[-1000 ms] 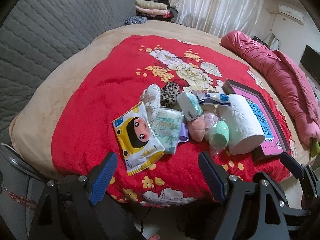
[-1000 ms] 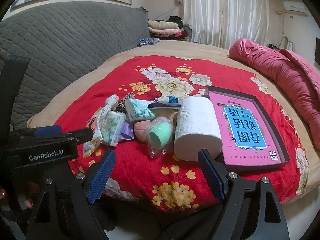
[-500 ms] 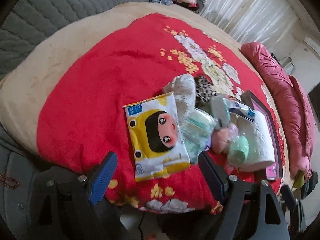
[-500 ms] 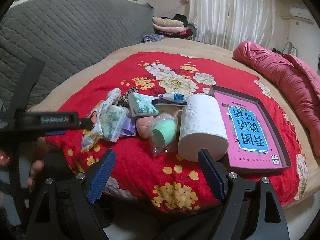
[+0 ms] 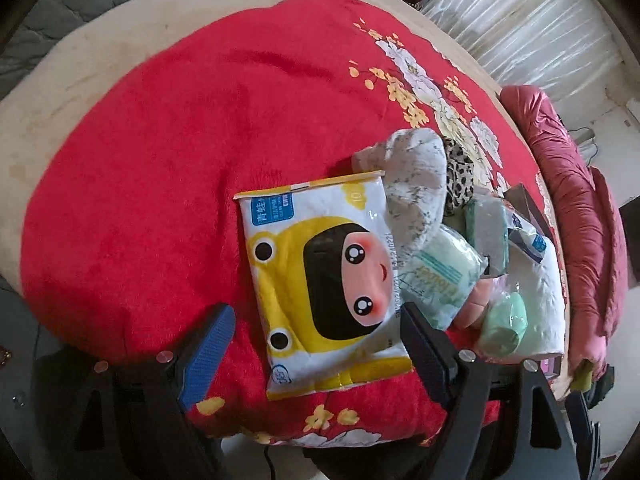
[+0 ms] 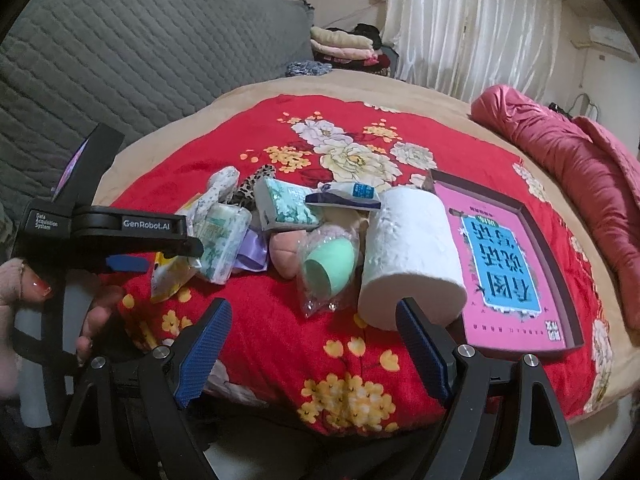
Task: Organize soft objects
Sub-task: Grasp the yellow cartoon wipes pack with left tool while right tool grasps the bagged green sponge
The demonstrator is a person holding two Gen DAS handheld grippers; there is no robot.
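Left wrist view has my left gripper (image 5: 316, 344) spread wide with nothing in it, hovering right over the near end of the yellow cartoon wet-wipes pack (image 5: 320, 280). The pack lies flat on the red floral blanket (image 5: 160, 160), and its lower edge sits between my two blue pads without either one touching it as far as I can see. At about 2 o'clock from the pack there's the rest of the soft pile: a grey-flecked white cloth bundle (image 5: 416, 184), a pale green tissue pack (image 5: 440, 276), and a mint makeup sponge in a plastic bag (image 5: 504, 320).

Right wrist cam: my right gripper (image 6: 316, 348) is also wide open and empty, hanging off the blanket's near edge. Toilet paper roll (image 6: 408, 256) is at roughly 1 o'clock from it, nearly touching the right pad. The pink book tray (image 6: 560, 280) sits further out at 2 o'clock, just beside the roll.
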